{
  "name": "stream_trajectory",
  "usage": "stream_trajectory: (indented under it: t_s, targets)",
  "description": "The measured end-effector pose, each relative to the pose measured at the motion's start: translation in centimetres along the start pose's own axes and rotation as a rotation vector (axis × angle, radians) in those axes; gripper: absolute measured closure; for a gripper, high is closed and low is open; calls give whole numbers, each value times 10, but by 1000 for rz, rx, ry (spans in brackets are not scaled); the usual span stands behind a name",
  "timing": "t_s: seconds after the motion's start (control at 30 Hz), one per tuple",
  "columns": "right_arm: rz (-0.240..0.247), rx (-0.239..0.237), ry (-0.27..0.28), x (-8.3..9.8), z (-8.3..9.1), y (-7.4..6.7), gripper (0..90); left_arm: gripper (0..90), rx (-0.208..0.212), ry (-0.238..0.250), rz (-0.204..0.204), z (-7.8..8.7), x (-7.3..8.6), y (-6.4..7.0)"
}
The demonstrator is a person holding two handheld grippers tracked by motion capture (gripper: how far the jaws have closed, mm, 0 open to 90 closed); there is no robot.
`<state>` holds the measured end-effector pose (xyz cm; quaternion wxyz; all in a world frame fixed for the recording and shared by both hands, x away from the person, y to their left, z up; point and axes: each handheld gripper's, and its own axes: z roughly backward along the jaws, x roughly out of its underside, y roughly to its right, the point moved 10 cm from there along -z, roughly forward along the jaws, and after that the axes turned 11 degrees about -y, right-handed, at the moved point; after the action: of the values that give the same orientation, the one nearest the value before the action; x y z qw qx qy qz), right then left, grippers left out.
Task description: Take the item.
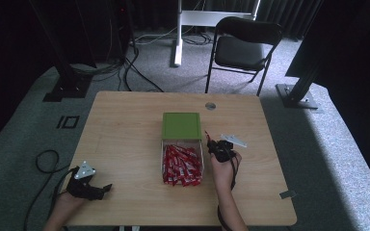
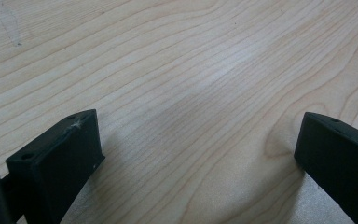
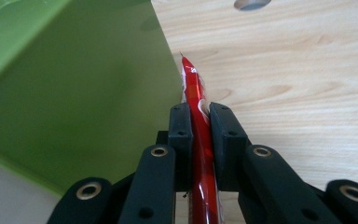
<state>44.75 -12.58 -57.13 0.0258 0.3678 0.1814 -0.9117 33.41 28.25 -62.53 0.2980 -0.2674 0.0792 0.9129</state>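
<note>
- The clear box (image 1: 201,153) of red packets (image 1: 182,165) sits mid-tabletop (image 1: 125,130), its green lid (image 1: 181,125) resting at the box's far end.
- The right tongs (image 1: 211,143) hover just beside the box's right wall, near the lid's corner, clenched on a single red packet (image 3: 198,116) that stands edge-on between the pads and pokes out past them.
- In the right gripper view the lid's green face rises close on the left, almost touching the packet's tip.
- The right forearm reaches up from the near edge, alongside the box.
- The left tongs (image 1: 101,188) rest low, well left of the box, jaws spread wide over bare wood.
- A black chair (image 1: 243,45) stands beyond the tabletop.
</note>
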Motion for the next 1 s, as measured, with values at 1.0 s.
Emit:
stream_trajectory:
  t_s: [1.0]
  targets:
    - [-4,24,-120,26,-35,7,707,15,0,-1,-1,0,0,0]
